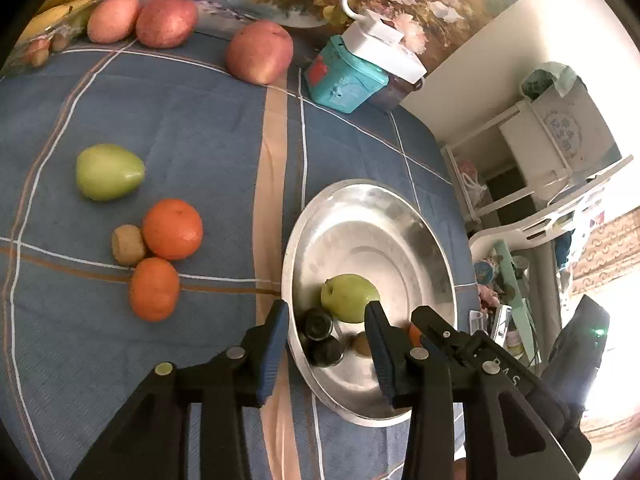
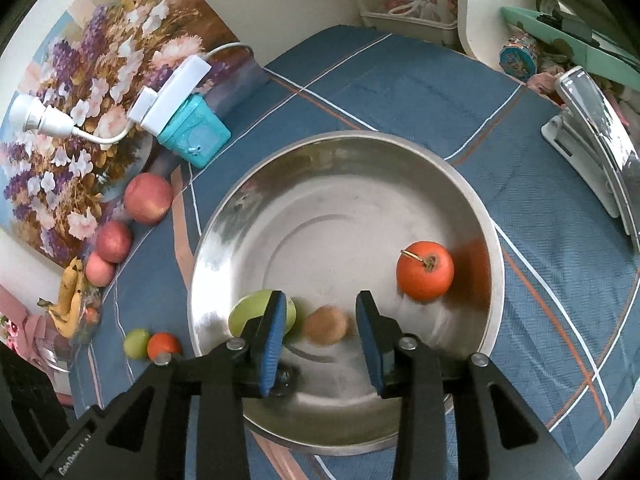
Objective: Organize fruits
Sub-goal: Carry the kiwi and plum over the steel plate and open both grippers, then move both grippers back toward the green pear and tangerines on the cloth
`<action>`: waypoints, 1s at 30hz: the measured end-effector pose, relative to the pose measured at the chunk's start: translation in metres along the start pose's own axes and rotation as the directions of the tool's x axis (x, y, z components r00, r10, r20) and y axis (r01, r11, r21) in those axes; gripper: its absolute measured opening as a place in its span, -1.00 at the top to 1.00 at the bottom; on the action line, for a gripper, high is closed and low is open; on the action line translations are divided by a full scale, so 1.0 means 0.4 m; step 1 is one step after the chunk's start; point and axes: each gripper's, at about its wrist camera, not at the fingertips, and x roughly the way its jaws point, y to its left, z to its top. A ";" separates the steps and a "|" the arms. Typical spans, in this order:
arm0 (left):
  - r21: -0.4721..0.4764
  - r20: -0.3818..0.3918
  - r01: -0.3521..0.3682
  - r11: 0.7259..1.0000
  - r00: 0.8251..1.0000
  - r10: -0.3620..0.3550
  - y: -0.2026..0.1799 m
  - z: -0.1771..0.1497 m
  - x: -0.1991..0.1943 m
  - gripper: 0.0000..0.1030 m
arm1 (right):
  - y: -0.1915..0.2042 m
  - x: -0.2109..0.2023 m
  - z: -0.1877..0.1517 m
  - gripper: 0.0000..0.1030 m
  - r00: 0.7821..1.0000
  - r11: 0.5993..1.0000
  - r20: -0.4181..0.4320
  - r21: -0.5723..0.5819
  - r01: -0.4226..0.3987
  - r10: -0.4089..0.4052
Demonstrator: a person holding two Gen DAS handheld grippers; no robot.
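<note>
Right wrist view — right claw [image 2: 320, 332] spread apart over bowl [image 2: 400, 148], kiwi [image 2: 326, 326] between; left claw [image 1: 328, 344] apart too.

Black plastic arm of the right claw [image 1: 516, 380]: pale raised letters, partly readable as "R A S"; any letters before them are cut off.
Black block at the lower left edge of the right wrist view [image 2: 76, 466]: a line of small pale lettering, too small and bent to read.
Round patterned tin beyond the table [image 2: 519, 58]: printed decoration, no legible words.
Teal plastic box [image 1: 344, 76]: no readable label.
</note>
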 end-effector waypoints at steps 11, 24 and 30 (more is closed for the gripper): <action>-0.045 0.084 -0.221 0.974 0.971 0.224 0.052 0.028 -0.057 -0.82 | 0.020 -0.002 -0.009 -0.58 0.999 0.997 0.010 -0.065 0.051 -0.050; -0.071 0.232 -0.525 0.848 0.818 0.526 0.132 0.071 -0.158 -1.00 | 0.140 0.001 -0.060 -0.84 0.995 0.950 0.068 -0.301 0.086 -0.068; -0.086 0.227 -0.665 0.742 0.712 0.665 0.154 0.100 -0.194 -1.00 | 0.201 0.003 -0.100 -0.84 0.995 0.910 0.087 -0.404 0.087 -0.056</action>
